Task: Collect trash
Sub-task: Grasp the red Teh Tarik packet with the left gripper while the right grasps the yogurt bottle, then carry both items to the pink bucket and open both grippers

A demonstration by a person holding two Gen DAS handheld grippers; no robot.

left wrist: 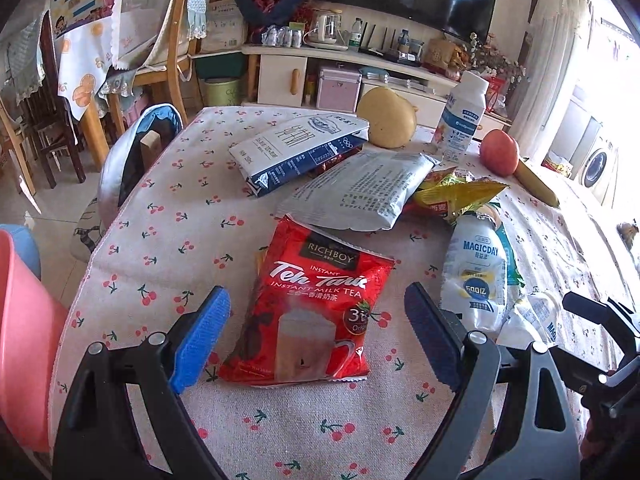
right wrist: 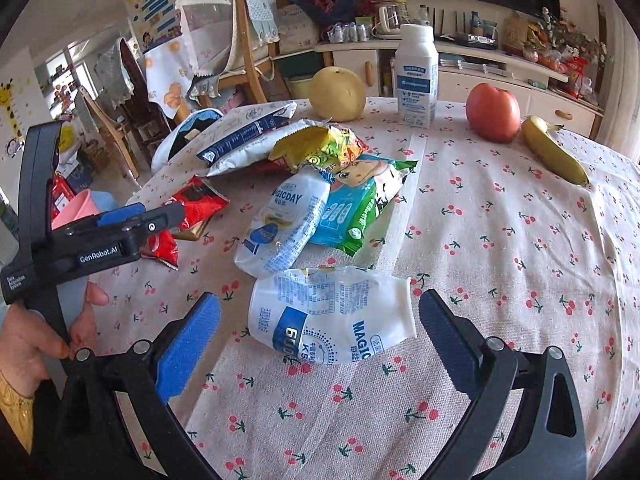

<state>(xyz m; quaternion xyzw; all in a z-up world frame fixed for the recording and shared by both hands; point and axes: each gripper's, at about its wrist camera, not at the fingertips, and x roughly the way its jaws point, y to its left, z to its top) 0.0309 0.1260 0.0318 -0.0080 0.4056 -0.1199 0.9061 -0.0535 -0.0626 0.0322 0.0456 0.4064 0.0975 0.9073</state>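
A red instant milk tea packet [left wrist: 316, 304] lies flat on the cherry-print tablecloth [left wrist: 168, 248]. My left gripper [left wrist: 318, 336] is open, its blue pads either side of the packet's near half, clear of it. A crushed white Magicday bottle [right wrist: 328, 316] lies on its side between the spread pads of my open right gripper [right wrist: 320, 342], untouched. Behind it lie a second crushed bottle [right wrist: 284, 224], a green and blue wipes pack [right wrist: 360, 204], a yellow snack wrapper [right wrist: 316, 146], a silver pouch [left wrist: 360, 192] and a white and blue milk bag [left wrist: 300, 148].
At the table's far side stand an upright white bottle [right wrist: 416, 76], a pear [right wrist: 338, 94], an apple [right wrist: 494, 112] and a banana [right wrist: 554, 156]. A pink bin [left wrist: 24, 340] sits off the table's left edge. Chairs [left wrist: 168, 52] and a TV cabinet [left wrist: 360, 68] stand beyond.
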